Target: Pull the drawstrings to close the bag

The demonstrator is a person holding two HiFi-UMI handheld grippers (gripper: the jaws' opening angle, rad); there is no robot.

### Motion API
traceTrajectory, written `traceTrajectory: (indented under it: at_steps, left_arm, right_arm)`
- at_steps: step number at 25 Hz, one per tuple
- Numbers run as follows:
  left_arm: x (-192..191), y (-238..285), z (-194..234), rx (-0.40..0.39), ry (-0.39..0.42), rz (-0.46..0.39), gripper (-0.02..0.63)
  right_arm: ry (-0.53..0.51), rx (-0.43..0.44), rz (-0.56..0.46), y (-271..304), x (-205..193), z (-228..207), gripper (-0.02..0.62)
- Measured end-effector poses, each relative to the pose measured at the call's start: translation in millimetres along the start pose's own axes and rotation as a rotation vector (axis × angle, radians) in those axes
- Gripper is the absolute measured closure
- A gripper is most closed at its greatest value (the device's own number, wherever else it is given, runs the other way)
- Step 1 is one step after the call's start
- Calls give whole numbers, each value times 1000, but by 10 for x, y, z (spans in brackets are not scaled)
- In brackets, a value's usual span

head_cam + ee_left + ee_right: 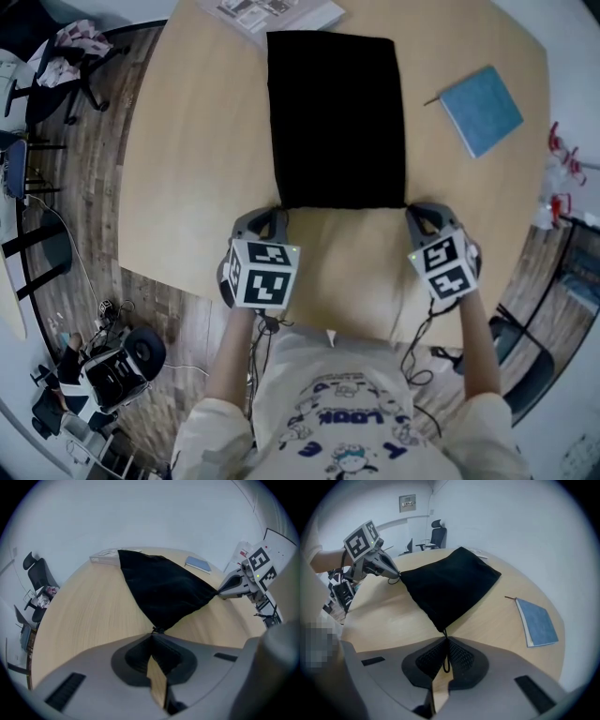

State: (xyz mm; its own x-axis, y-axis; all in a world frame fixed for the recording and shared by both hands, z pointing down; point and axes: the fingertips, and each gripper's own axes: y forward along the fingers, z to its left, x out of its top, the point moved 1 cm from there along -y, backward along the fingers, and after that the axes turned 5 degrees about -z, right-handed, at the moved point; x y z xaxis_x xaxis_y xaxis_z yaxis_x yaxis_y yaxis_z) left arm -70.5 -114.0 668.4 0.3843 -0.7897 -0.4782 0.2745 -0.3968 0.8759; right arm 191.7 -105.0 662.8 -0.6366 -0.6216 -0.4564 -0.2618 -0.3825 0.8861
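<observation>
A flat black drawstring bag (336,117) lies on the round wooden table (187,141), its mouth edge toward me. My left gripper (281,215) sits at the bag's near left corner (158,627), shut on the drawstring there. My right gripper (411,214) sits at the near right corner (442,629), shut on the black drawstring loop (446,654) that runs between its pads. Each gripper also shows in the other's view: the right gripper (220,594) and the left gripper (397,577), tips touching the bag's corners.
A blue notebook (481,109) lies at the table's right, also seen as the blue notebook (537,620). Printed papers (272,13) lie at the far edge behind the bag. Office chairs (66,58) and cables stand on the wooden floor at left.
</observation>
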Motion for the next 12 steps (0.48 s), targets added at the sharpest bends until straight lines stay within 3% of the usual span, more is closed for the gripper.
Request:
traceTrajectory:
  at_steps: [5, 12]
  left_arm:
    - [18, -87, 149, 32, -28, -5, 606]
    - [210, -292, 405, 183, -50, -68, 604]
  right_arm:
    - [78, -80, -42, -132, 101, -156, 589]
    - [203, -243, -153, -423, 449, -297, 589]
